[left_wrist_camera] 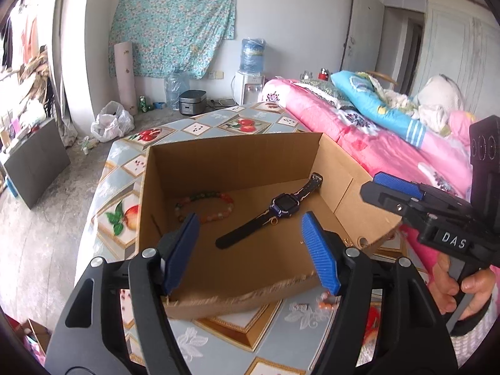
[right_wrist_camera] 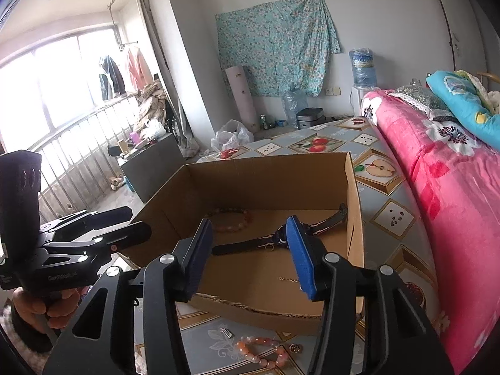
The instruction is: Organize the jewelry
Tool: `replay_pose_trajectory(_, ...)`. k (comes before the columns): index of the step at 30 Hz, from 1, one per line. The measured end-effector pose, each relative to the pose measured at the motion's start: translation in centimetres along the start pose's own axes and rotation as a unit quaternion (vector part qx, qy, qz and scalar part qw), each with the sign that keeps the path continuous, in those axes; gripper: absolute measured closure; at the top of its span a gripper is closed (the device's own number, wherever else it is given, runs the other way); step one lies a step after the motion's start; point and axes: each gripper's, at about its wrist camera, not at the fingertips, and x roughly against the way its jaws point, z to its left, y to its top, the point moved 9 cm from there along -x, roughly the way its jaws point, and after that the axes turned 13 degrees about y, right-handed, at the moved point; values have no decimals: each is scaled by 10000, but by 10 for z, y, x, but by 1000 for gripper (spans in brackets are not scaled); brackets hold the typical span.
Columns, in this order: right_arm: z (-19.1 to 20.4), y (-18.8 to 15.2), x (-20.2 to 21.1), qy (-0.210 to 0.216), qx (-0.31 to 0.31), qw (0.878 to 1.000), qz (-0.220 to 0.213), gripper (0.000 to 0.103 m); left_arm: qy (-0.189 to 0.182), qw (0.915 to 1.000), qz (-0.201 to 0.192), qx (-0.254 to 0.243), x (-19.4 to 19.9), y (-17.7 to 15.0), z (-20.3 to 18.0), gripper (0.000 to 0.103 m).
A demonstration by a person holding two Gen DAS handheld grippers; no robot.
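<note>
The box [left_wrist_camera: 250, 162] stands open on the table [left_wrist_camera: 131, 187], straight ahead of both claws. Inside it lie a watch [left_wrist_camera: 281, 206], a bead bracelet [left_wrist_camera: 204, 206] beyond the left claw's left finger, and a thin gold chain [right_wrist_camera: 289, 279] just behind the right claw's right finger. So I judge that a good part of the task is done.

Some pieces are not yet in the box. A pink bracelet [right_wrist_camera: 265, 348] lies on the table below the right claw, in front of the near wall of the box. A small spring clip [right_wrist_camera: 226, 332] is to its left and a small round charm [right_wrist_camera: 295, 347] is to its right.

The left claw [left_wrist_camera: 251, 253] is spread wide and holds nothing; it hangs over the near edge of the box. The right claw [right_wrist_camera: 250, 259] is also spread and empty, a little higher over the same edge.

The near wall is low and its edge is torn, so a claw can pass over it easily. The other walls are tall. The strip of table between this wall and the claws is narrow, and the bed [right_wrist_camera: 437, 172] stands close on the right side.
</note>
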Motion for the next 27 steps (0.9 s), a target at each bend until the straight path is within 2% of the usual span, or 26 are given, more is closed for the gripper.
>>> replay_pose_trajectory(10, 39, -7, 19, 264, 289, 9991, -180, 45, -125, 9995, -57, 291, 35, -33, 32, 31)
replay_pose_trajectory(18, 64, -27, 33, 506, 384, 9978, -190, 39, -177, 9998, -7, 133, 48, -63, 35, 24)
replay_pose_trajectory(27, 72, -69, 38, 541, 271, 9981, 105, 30, -336, 9984, 464, 24, 37, -107, 22, 22)
